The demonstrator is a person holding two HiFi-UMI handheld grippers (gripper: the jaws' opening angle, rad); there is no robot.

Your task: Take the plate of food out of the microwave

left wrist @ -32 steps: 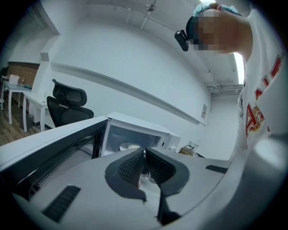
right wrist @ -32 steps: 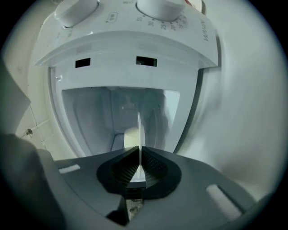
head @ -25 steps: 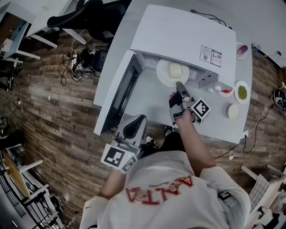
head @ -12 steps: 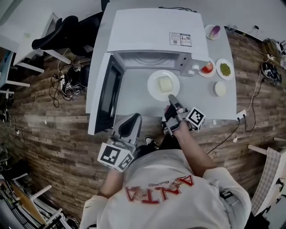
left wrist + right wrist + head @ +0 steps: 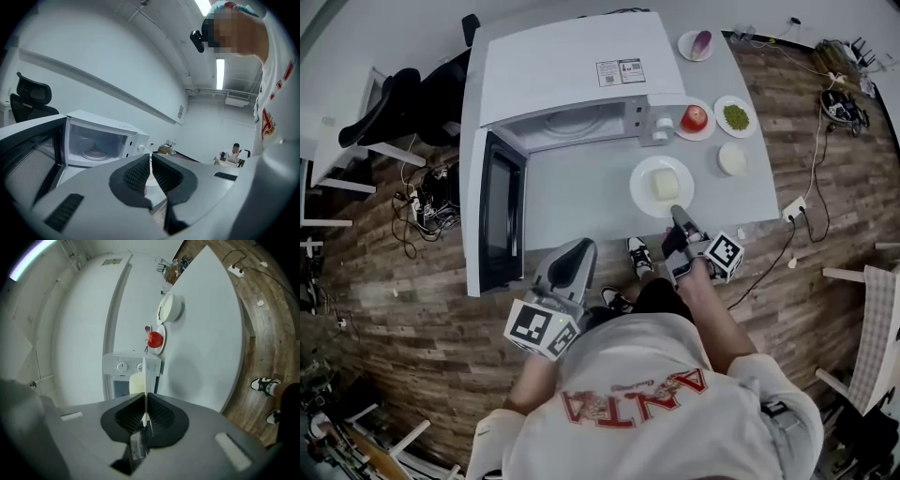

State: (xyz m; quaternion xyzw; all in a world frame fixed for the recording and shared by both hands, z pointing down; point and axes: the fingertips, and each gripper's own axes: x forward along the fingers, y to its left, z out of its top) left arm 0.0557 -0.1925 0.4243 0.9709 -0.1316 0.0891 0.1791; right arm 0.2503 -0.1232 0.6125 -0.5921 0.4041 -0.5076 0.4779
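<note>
A white plate [image 5: 662,186] with a pale block of food [image 5: 665,185] is out over the grey table [image 5: 581,192], to the front right of the white microwave [image 5: 567,66]. The microwave's door [image 5: 492,220] hangs open and its turntable [image 5: 96,152] is bare. My right gripper [image 5: 680,220] is shut on the plate's near rim. In the right gripper view the plate [image 5: 144,373] shows edge-on between the pads, with the food [image 5: 136,383] to its left. I cannot tell whether the plate rests on the table. My left gripper [image 5: 572,267] is shut on nothing, held low before the table's front edge.
Behind the plate stand a plate with a red fruit [image 5: 695,119], one with green food [image 5: 735,116], a small white bowl [image 5: 732,158] and a plate with a purple item [image 5: 697,44]. A black chair [image 5: 403,103] and cables lie on the wooden floor at the left.
The right gripper has drawn the plate out of the microwave's mouth and to the right over the table. The left gripper has stayed low by the person's body.
</note>
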